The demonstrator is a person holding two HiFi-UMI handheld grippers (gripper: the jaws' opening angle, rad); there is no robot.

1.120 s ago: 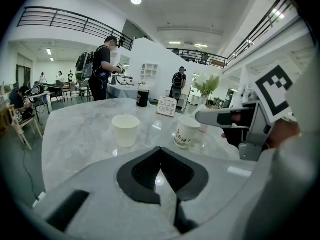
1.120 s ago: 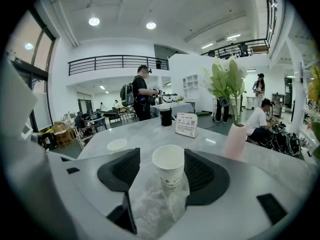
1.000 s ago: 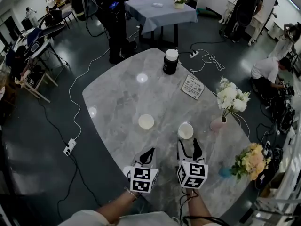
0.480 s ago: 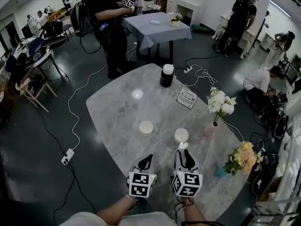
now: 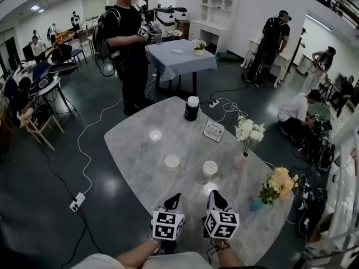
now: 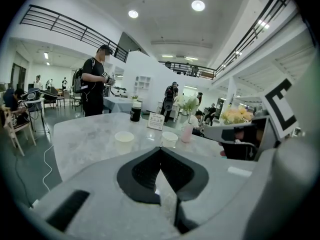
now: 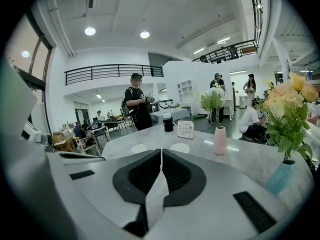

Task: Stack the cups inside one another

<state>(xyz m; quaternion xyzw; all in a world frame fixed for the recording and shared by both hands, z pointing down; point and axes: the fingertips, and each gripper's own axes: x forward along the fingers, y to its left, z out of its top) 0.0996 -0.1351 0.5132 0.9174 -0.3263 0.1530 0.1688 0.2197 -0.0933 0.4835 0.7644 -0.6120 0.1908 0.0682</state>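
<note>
Two white cups stand upright and apart on the marble table [image 5: 140,144]: the left cup [image 5: 172,161] and the right cup [image 5: 210,168]. Both also show in the left gripper view, left cup [image 6: 124,140] and right cup [image 6: 170,138], and in the right gripper view, left cup [image 7: 139,148] and right cup [image 7: 179,147]. My left gripper [image 5: 175,198] hovers near the table's front edge, short of the left cup, its jaws shut and empty [image 6: 160,149]. My right gripper [image 5: 214,195] is beside it, short of the right cup, also shut on nothing [image 7: 161,152].
A black jar with a white lid [image 5: 192,109] and a sign card [image 5: 213,130] stand at the far end. On the right are a pink vase of white flowers [image 5: 240,160] and a blue vase of yellow flowers [image 5: 256,204]. A person [image 5: 130,43] stands beyond the table.
The right gripper's jaws have gone from wide open to shut. Both grippers have drawn back from the cups and risen. The cups have not moved.
</note>
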